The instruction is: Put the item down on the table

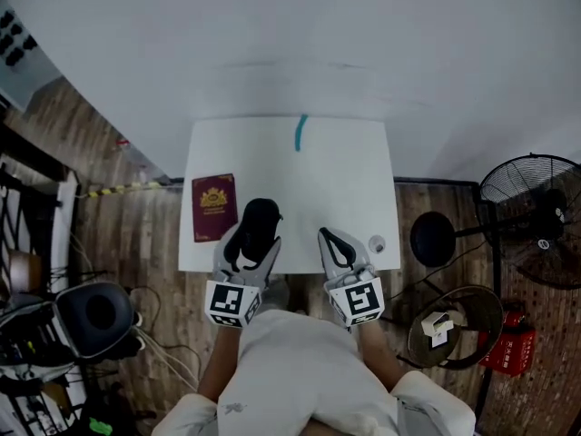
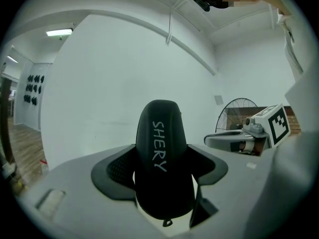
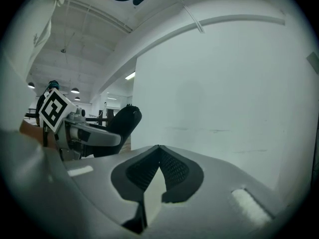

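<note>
The black case, smooth and rounded with pale SHERY lettering along its length, is clamped between the pads of the left tongs. Its far end juts out beyond them, over the near edge of the white bench.

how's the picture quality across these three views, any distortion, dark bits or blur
Head view: dim and bluish overall, the white table brightest, the floor at the edges dark, straight lines bowed. Left gripper view: strong fisheye with black corners, lettering on the black case still readable. Right gripper view: same fisheye, ceiling lights bright at left, no obvious motion blur.
</note>
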Motion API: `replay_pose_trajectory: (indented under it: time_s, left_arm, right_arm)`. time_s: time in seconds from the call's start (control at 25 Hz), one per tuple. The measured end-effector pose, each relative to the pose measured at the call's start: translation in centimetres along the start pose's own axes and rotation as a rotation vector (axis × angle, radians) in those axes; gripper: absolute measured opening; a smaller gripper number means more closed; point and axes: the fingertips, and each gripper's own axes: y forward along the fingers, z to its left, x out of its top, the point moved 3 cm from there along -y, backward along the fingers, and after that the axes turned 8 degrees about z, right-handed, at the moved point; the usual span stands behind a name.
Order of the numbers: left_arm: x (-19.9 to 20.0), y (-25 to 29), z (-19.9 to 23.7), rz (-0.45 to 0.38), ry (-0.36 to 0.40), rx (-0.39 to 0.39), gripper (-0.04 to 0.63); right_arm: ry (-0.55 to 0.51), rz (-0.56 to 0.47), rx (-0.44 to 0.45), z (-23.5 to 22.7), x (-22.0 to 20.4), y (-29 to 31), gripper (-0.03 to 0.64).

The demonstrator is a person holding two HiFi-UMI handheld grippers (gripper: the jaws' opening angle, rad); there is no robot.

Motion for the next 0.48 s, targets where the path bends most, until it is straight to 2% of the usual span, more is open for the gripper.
replay_pose_trajectory:
  time_s: [0.48]
  left_arm:
    - [0.4,6.5,6.7,0.051,-0.014,-0.077,0.336]
  right_arm:
    - [0.019,0.062,-0.068,-2.2,0.7,7.9,0.003]
